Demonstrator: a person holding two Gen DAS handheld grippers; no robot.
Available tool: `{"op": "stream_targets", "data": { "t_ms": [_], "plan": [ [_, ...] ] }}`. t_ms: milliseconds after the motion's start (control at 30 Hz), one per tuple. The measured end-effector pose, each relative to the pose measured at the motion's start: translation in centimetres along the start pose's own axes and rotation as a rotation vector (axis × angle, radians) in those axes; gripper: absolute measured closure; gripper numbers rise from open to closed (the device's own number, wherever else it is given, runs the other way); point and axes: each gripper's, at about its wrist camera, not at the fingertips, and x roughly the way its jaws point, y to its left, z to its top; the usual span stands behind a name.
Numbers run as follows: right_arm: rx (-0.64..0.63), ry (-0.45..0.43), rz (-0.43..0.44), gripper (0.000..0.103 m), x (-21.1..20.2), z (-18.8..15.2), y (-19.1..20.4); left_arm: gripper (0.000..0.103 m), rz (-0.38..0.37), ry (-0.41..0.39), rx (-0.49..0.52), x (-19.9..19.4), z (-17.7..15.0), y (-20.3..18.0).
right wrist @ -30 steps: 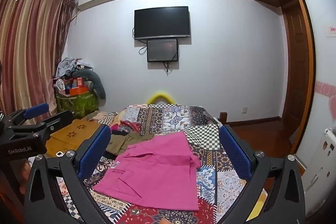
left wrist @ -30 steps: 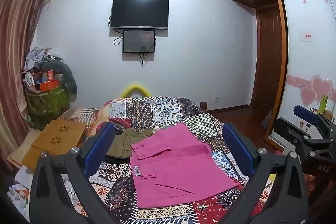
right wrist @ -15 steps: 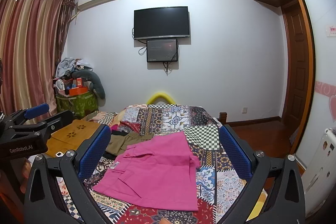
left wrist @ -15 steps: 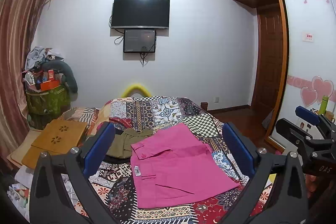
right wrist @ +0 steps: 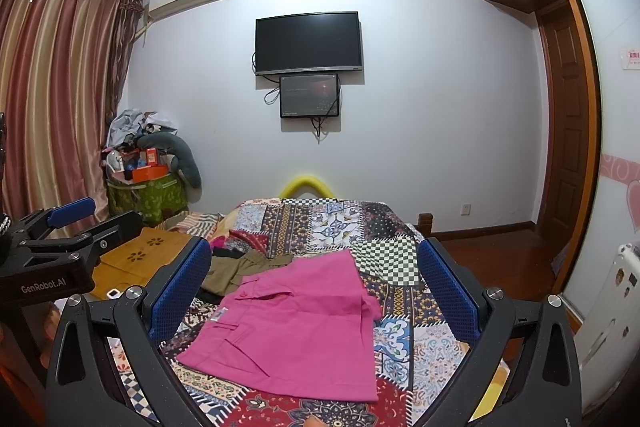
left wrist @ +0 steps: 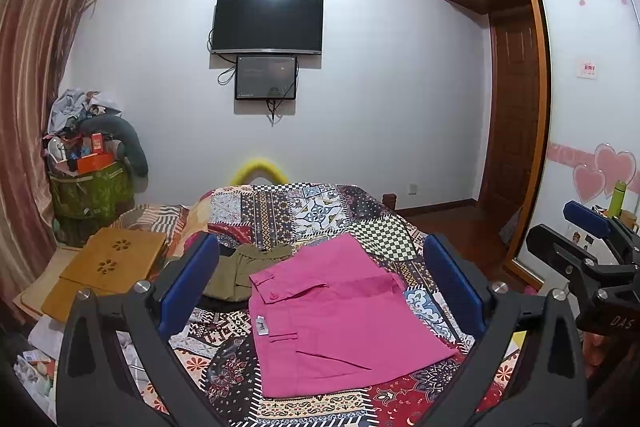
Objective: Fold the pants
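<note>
A patchwork bedspread [left wrist: 320,215] covers the bed below both tools. The left gripper [left wrist: 320,283] and right gripper [right wrist: 314,285] hover with jaws spread wide, holding nothing. Between each one's fingers, just ahead, lie the folded pink pants [left wrist: 336,315]; an olive garment [left wrist: 240,271] sits beyond-left.

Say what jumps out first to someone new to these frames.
The bright pink folded pants lie flat on the patchwork-patterned bedspread, framed between the blue-padded open fingers of the left gripper. Behind them sits a crumpled olive-green garment. On the white far wall hangs a black flat-screen television.
</note>
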Motion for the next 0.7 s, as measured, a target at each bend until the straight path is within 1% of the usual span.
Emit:
{"op": "stream_targets", "data": {
  "t_ms": [700],
  "plan": [
    [0.001,0.001,0.001,0.001,0.06,0.01,-0.15,0.000,0.008,0.000,-0.003,0.15,-0.05,-0.11]
  ]
}}
